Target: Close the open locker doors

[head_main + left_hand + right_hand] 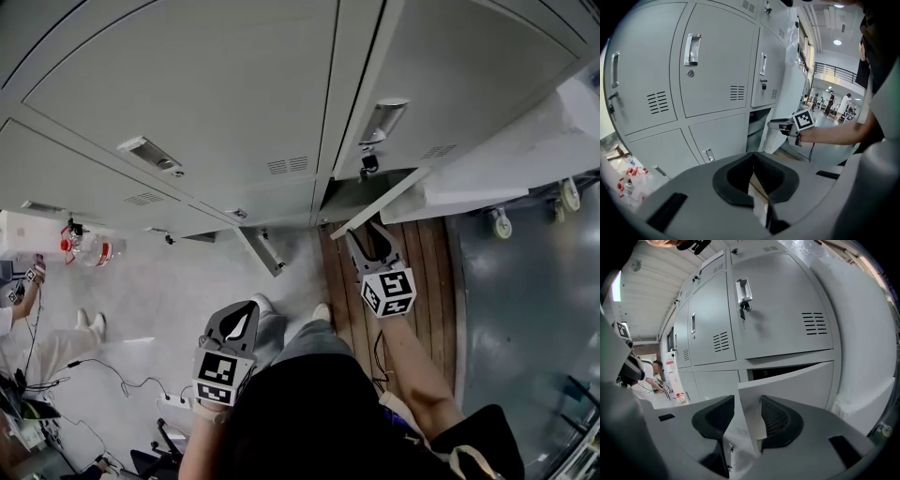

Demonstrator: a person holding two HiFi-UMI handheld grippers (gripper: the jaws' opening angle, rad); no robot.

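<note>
Right gripper (747, 401) jaws apart astride the open locker door (797, 380) edge; push squarely inward; left gripper (752, 157) closed, empty

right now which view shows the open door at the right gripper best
The right gripper view: the open door fills its middle, free edge standing between the right gripper's parted jaws. The head view shows it from above, as a thin slab. The left gripper view shows it small and far off.

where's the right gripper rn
Right of centre in the head view, the right gripper is at the free edge of an open locker door, which stands between its parted jaws.
</note>
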